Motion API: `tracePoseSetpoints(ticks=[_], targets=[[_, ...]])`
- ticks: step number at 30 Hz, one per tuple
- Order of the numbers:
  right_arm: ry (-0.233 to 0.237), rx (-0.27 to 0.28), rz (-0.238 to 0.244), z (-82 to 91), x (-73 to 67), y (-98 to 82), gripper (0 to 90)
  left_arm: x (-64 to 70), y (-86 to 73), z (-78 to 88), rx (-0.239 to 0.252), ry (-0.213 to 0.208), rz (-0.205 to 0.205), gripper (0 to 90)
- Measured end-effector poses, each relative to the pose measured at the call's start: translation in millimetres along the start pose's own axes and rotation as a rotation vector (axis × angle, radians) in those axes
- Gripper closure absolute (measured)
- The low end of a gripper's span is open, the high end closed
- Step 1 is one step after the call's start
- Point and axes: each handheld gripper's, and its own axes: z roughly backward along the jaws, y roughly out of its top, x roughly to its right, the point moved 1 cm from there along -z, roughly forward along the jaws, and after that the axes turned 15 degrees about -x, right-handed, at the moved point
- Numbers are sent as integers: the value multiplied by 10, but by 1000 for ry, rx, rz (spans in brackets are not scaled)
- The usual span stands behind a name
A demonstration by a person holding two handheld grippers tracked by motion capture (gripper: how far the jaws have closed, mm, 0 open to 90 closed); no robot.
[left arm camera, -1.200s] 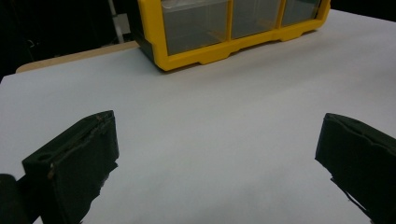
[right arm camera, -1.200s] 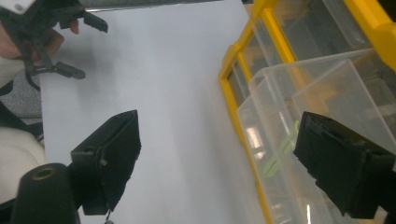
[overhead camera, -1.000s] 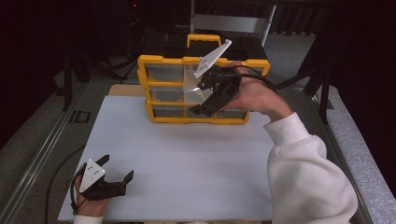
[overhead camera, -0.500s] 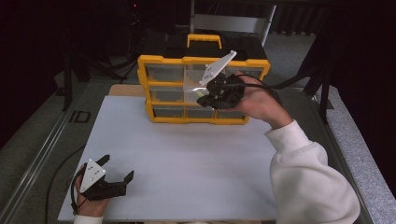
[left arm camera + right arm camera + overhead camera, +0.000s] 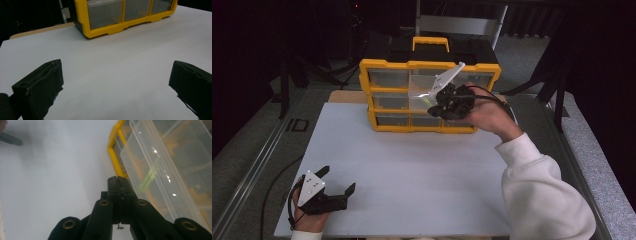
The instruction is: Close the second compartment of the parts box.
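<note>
A yellow drawer organizer (image 5: 429,65) with clear drawers and a black top stands at the far side of the white table (image 5: 412,175). One clear middle drawer (image 5: 418,92) sticks out of its front. My right gripper (image 5: 433,109) is held right at that drawer, beside its right end. In the right gripper view the right gripper (image 5: 117,180) is shut, jaws pressed together, with the clear drawer (image 5: 162,165) just to their right. My left gripper (image 5: 337,179) rests on the table at the near left, open. Its open jaws (image 5: 115,85) have only bare table between them.
The organizer (image 5: 120,17) carries a yellow handle (image 5: 430,42) on top. A wooden board edge (image 5: 344,96) shows behind the table's far left corner. A metal rail (image 5: 257,165) runs along the left side, and dark stands crowd the back.
The right hand has turned and drawn slightly to the right in front of the organizer, its gripper staying by the middle drawer. The left gripper has not moved.
</note>
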Motion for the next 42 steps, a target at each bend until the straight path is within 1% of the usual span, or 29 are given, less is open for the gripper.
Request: tracePoseSetpoints(ticks=[2, 4, 7, 16, 17, 21, 26, 28, 30, 32, 33, 38, 39, 42], targets=[[2, -2, -6, -30, 10, -20, 898, -3, -1, 1, -1, 2, 0, 1], [-9, -8, -14, -57, 16, -37, 898, -4, -1, 1, 0, 2, 0, 2], [-12, -7, -26, -99, 24, -62, 898, -1, 0, 0, 2, 1, 1, 1], [-9, -12, -68, -233, 41, -142, 898, -2, -1, -2, 1, 2, 1, 1], [-16, -12, -71, -247, 45, -150, 898, -1, -1, -3, 1, 1, 1, 1], [-19, -8, -94, -295, 74, -184, 898, -1, 0, -5, 0, 0, 0, 1], [-21, -17, -114, -358, 108, -216, 898, 0, 0, -7, 0, -1, 2, 1], [-16, -23, -111, -381, 114, -224, 898, 1, 1, -7, -1, 0, -1, 1], [-15, -23, -120, -408, 108, -224, 898, 0, 2, -7, 0, 1, -3, 1], [-21, -33, -126, -437, 108, -227, 898, 2, 1, -6, 1, -1, 3, 1], [-25, -34, -119, -453, 116, -230, 898, 1, 0, -4, 1, -1, 2, 1], [-37, -26, -140, -492, 141, -247, 898, -2, -1, -1, 0, 0, 0, 2], [-41, -26, -138, -497, 149, -252, 898, -1, 0, -1, 0, 0, 0, 1], [-36, -19, -149, -511, 154, -267, 898, -3, -1, 0, -1, 1, 0, 1]])
